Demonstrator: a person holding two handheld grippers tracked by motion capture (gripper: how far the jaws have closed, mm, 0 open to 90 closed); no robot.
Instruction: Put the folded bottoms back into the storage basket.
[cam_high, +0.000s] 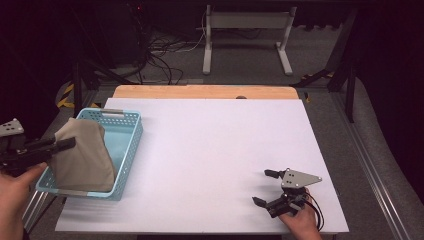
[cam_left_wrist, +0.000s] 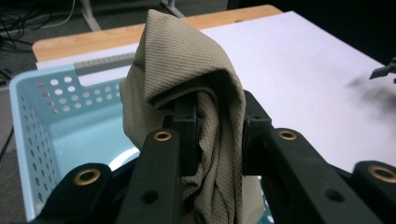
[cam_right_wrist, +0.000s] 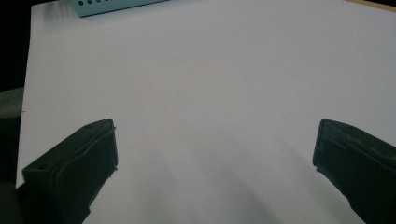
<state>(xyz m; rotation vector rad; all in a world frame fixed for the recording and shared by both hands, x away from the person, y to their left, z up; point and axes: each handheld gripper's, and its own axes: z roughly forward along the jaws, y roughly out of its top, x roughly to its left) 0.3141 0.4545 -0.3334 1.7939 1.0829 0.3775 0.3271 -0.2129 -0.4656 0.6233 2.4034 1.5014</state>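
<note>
khaki cloth (cam_high: 82, 157) hangs pinched in the left tongs (cam_high: 64, 144), draped straight down into the light blue perforated basket (cam_high: 127, 152) at the surface's (cam_high: 215, 150) left edge. right tongs (cam_high: 266, 188) sit wide open and empty, well apart at the near right, so the left hand is the nearer one.

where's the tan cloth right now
At the high view's left, the tan cloth hangs from the left gripper over the blue basket.
</note>
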